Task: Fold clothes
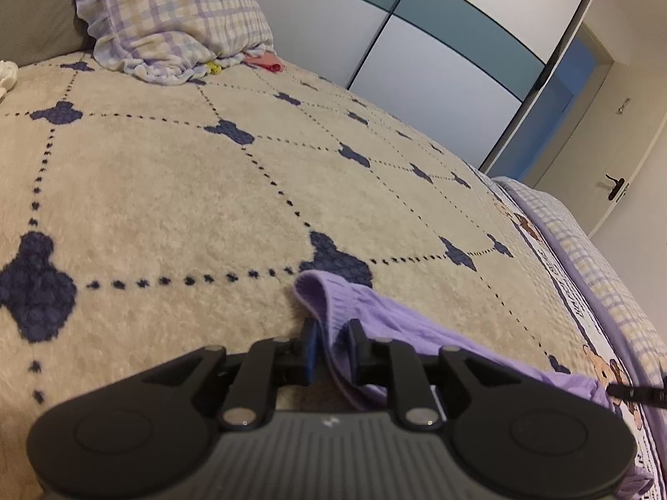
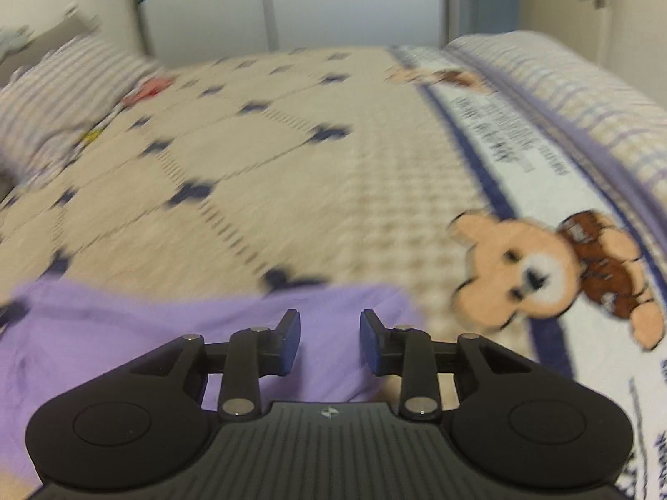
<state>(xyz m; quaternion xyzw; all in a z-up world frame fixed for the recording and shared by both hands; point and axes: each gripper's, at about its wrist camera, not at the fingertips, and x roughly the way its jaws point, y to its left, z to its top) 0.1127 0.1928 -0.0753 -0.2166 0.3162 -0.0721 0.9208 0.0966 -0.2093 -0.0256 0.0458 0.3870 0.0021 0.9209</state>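
Note:
A lilac garment (image 1: 400, 325) lies on the cream blanket (image 1: 208, 208) near the bed's right edge. One folded corner of it stands up between the fingers of my left gripper (image 1: 333, 333). Those jaws are a little apart and the pads do not press the cloth. In the blurred right wrist view the same lilac garment (image 2: 125, 333) spreads flat under my right gripper (image 2: 330, 333). That gripper is open, its fingers just above the cloth with nothing pinched between them.
A checked pillow (image 1: 166, 12) lies at the head of the bed, with small red and yellow items (image 1: 267, 62) beside it. A wardrobe (image 1: 417, 41) stands along the far side. The blanket's bear-print border (image 2: 529, 266) and the checked bed edge (image 2: 583, 96) run along the right.

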